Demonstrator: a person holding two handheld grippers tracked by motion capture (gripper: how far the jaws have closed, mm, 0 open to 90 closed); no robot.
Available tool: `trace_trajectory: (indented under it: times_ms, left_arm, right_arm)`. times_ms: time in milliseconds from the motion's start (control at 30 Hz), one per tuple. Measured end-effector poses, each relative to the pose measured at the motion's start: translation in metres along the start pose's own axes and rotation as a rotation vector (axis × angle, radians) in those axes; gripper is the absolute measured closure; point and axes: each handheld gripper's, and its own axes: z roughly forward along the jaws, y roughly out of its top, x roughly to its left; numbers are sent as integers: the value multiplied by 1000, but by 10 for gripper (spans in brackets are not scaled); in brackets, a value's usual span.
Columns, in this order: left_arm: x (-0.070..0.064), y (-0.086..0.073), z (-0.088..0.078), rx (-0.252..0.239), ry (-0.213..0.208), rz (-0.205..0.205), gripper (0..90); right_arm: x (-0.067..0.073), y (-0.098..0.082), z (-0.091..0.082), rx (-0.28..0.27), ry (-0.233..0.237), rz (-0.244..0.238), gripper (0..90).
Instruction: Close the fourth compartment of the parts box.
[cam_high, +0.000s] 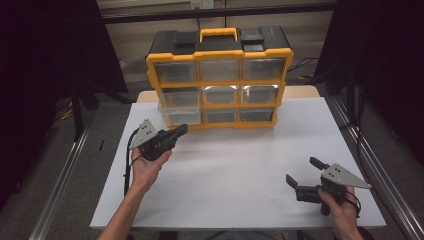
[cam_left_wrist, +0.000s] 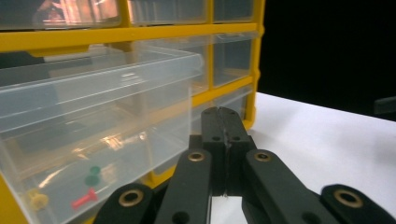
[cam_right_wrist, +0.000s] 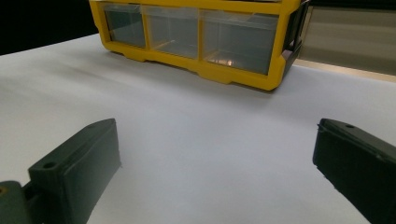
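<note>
A yellow and black drawer cabinet (cam_high: 220, 75) with clear drawers stands at the far side of the white table (cam_high: 235, 170). Its bottom-left drawer (cam_high: 177, 115) is pulled partway out; in the left gripper view this drawer (cam_left_wrist: 93, 135) holds a few coloured push pins (cam_left_wrist: 86, 198). My left gripper (cam_high: 181, 130) is just in front of that drawer, shut with nothing between its jaws (cam_left_wrist: 225, 114). My right gripper (cam_high: 302, 171) rests low near the table's front right, open and with nothing in it (cam_right_wrist: 215, 154).
The cabinet's lower row (cam_right_wrist: 196, 37) faces the right gripper across bare white table. Metal rails (cam_high: 380, 175) run along both sides of the table, and dark curtains hang behind.
</note>
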Motion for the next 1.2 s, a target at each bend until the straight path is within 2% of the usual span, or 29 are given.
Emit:
trace_trajectory:
  times_ms: [67,100,133,167,200,233,333,367,400,467,500,533,600,633,667,700,733,767,800,833,867,900,933,1033,1100,1200]
  left_arm:
    - [2,-1,3,-8,20,-13,900]
    - [4,0,3,-1,33,4,900]
    - [5,1,5,-14,27,-8,900]
    - [8,2,5,2,28,7,900]
    - [7,2,7,-21,37,-23,900]
    - [10,3,7,3,33,-10,900]
    - [11,2,11,-1,41,-26,900]
    - [12,2,11,10,53,-17,900]
    - [13,1,12,13,52,-38,900]
    - [16,-1,13,15,69,-43,900]
    - [18,-1,15,2,56,-42,900]
    - [20,-2,14,27,69,-27,900]
    - [21,-3,16,24,75,-30,900]
    - [20,-3,18,10,79,-54,900]
    - [24,-3,16,43,77,-9,900]
    - [24,-4,18,26,80,-29,900]
    - [25,-3,18,36,85,-21,900]
    - [25,-4,19,33,89,-30,900]
    - [26,-4,19,37,89,-22,900]
    - [28,-4,19,54,83,5,900]
    - [26,-4,21,36,87,-30,900]
    - [25,-4,22,31,87,-40,900]
    - [26,-3,22,40,97,-7,900]
    - [25,-4,23,35,86,-29,900]
    - [27,-3,23,46,89,-1,900]
    - [28,-2,24,51,99,-2,900]
  right_arm:
    - [0,0,0,0,0,0,7]
    - [0,0,0,0,-1,0,7]
    - [0,0,0,0,0,1,7]
    - [0,0,0,0,0,0,7]
    - [0,0,0,0,1,0,7]
    - [0,0,0,0,0,1,7]
    - [0,0,0,-1,1,1,7]
    - [0,0,0,-1,1,1,7]
    - [0,0,0,0,2,2,7]
    - [0,0,0,-1,3,0,6]
    - [0,0,0,-1,2,2,7]
    - [0,0,0,-2,3,0,6]
    - [0,0,0,0,2,0,6]
    - [0,0,0,1,3,2,6]
    - [0,0,0,1,3,2,6]
    - [0,0,0,1,6,-1,6]
    - [0,0,0,1,8,-2,6]
    - [0,0,1,0,8,-3,7]
    - [0,0,1,0,7,-1,6]
    - [0,0,0,1,6,-1,6]
    - [0,0,0,1,4,0,7]
    - [0,0,0,1,5,1,7]
    - [0,0,0,0,6,-1,7]
    - [0,0,0,0,9,-2,6]
    - [0,0,0,0,9,-2,6]
    - [0,0,1,0,8,-3,6]
